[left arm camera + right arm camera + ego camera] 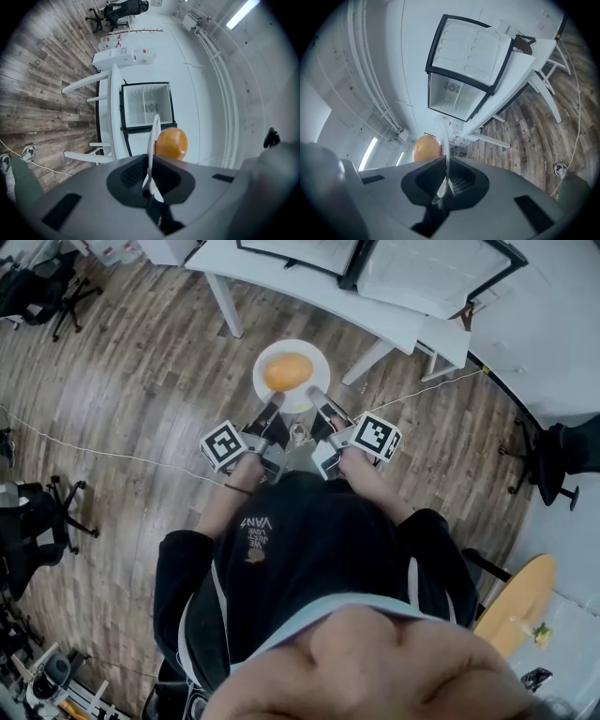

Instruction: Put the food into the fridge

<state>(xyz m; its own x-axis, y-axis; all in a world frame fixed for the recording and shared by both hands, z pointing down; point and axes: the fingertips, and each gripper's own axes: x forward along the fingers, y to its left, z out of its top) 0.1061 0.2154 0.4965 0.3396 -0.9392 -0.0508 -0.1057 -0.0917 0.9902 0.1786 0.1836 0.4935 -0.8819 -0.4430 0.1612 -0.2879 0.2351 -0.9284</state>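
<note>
The left gripper (273,407) is clamped on the near-left rim of a white plate (316,359). A smooth, rounded, orange-gold food lump (287,371) is carried in the plate's middle, over the wood floor (141,381). The near-right rim's pinched by the right gripper (317,401).

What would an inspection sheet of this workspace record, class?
Surface: wooden floor; the white table ahead carries the fridge.
Job's things: orange round food on a white plate, held above the floor; fridge door open.
Clutter: nothing seen.
Grippers: left gripper and right gripper each shut on the plate's rim.
Cables: thin white cable lies across the floor.
Surroundings: black office chairs at the edges.
</note>
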